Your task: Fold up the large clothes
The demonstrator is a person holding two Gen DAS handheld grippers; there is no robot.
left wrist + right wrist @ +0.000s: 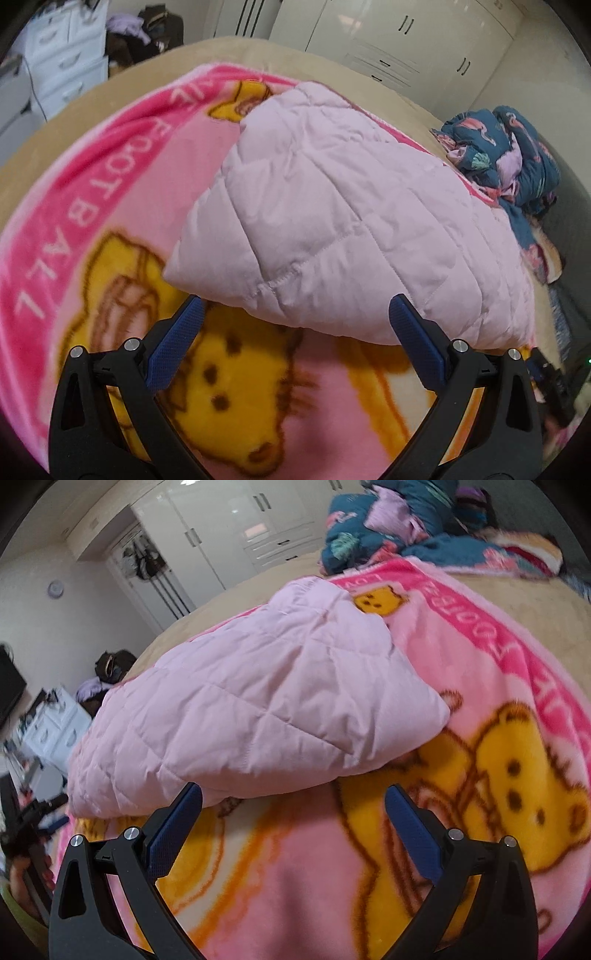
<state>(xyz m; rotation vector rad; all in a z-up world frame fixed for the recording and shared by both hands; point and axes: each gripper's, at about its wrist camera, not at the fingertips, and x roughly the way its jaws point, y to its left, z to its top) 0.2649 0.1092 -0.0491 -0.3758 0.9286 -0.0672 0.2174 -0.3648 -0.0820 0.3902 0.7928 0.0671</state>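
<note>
Nearest in the left wrist view, the left gripper (295,314), jaws spread wide with nothing between them, blue pads (173,343) hovering over the pink blanket (317,398) with its yellow cartoon bear print. Just beyond the fingertips, the near folded edge of the pale pink quilted jacket (332,206), lying folded over on the blanket; left fingertip right at that edge, whether touching or just short impossible to tell, right fingertip overlapping the edge in view. Along the left of the blanket, a darker pink band with white letters (92,206). Under the blanket, the beige bed cover (66,122). To the far right on the bed, a crumpled dark blue patterned heap (506,155) of fabric. Beyond the bed, a white chest of drawers (70,55) at far left and a white wardrobe (406,44) across the back. In the right wrist view, the same layout from the other side: the right gripper (293,795) also with jaws wide apart and empty, over the blanket (295,878), left fingertip close against the jacket's (258,701) near edge. Jacket lying across the middle of the blanket, a corner pointing right toward the bear print. Farther back, the blue heap (369,528) at the top, the beige cover (236,594), the wardrobe (207,520) and a wall (55,620) behind. At the far lower left edge, a hand (22,878), blurred.
</note>
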